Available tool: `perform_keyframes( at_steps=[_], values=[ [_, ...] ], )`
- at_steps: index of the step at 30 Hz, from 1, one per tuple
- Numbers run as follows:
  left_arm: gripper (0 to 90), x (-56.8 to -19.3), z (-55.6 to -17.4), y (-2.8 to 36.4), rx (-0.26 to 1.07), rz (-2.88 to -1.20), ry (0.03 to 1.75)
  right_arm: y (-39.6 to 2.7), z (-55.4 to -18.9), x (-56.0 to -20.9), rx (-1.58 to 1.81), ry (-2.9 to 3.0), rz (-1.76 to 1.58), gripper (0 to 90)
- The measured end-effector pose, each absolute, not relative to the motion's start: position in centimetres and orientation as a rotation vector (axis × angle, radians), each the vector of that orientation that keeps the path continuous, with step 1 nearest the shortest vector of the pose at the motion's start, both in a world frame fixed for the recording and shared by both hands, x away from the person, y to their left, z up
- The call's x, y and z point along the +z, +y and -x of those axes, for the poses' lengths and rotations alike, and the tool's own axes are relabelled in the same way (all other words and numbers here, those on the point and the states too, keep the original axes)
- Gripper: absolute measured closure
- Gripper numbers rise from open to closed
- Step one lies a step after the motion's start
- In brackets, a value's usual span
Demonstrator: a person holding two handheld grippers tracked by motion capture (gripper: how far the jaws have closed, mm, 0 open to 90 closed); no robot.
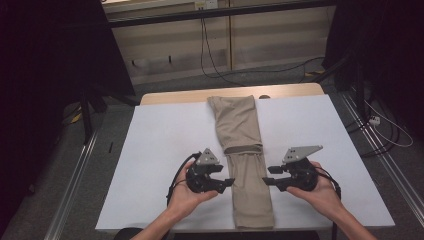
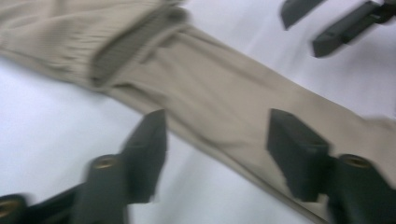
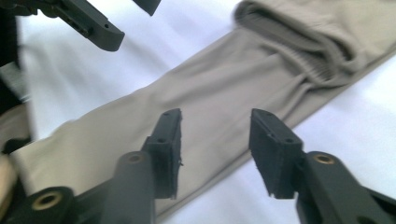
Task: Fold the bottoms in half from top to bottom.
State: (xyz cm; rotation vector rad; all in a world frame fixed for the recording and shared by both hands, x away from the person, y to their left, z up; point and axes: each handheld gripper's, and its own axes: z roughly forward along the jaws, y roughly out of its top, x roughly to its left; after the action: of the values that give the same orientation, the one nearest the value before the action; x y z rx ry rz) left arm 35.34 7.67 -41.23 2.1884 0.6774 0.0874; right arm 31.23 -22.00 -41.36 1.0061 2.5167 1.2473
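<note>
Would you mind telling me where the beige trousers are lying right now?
In the high view, the beige trousers lie folded in a long strip down the middle of the white table, between the left tool and the right tool.

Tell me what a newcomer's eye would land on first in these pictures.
First, the folded beige trousers lying in a long strip down the middle of the white table, their ribbed waistband folded over near the centre. Next, the two black grippers flanking that strip: the left gripper at its left edge and the right gripper at its right edge, both open and pointing inward at the cloth.
</note>
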Motion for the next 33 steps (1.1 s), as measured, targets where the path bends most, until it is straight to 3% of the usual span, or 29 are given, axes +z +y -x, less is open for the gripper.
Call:
perform_keyframes(
  at_steps=[4,12,18,25,27,30,33],
  values=[
    [22.6,-42.2,-37.0,7.9,0.106,-2.178,0.746,-22.1,-33.5,-41.8,1.226,2.45,-1.019,54.6],
    [18.7,-42.4,-41.5,7.1,0.284,-2.159,0.779,-21.8,-38.9,-41.8,1.145,2.378,-1.04,45.2],
    [25.1,-43.4,-44.2,6.1,0.296,-2.184,0.8,-21.2,-41.6,-42.1,1.119,2.378,-0.982,47.1],
    [32.1,-43.9,-45.2,5.2,0.319,-2.197,0.803,-19.7,-42.2,-43.7,1.044,2.454,-0.897,45.6],
    [35.8,-44.1,-45.3,5.2,0.294,-2.197,0.816,-19.5,-42.3,-44.2,1.008,2.464,-0.878,52.4],
    [39.9,-44.1,-45.2,5.2,0.298,-2.187,0.79,-19.8,-42.5,-44.4,1.032,2.453,-0.9,73.4],
    [39.1,-43.8,-45.3,4.9,0.333,-2.184,0.769,-20.3,-42.8,-44.2,1.041,2.449,-0.948,82.9]
  ],
)
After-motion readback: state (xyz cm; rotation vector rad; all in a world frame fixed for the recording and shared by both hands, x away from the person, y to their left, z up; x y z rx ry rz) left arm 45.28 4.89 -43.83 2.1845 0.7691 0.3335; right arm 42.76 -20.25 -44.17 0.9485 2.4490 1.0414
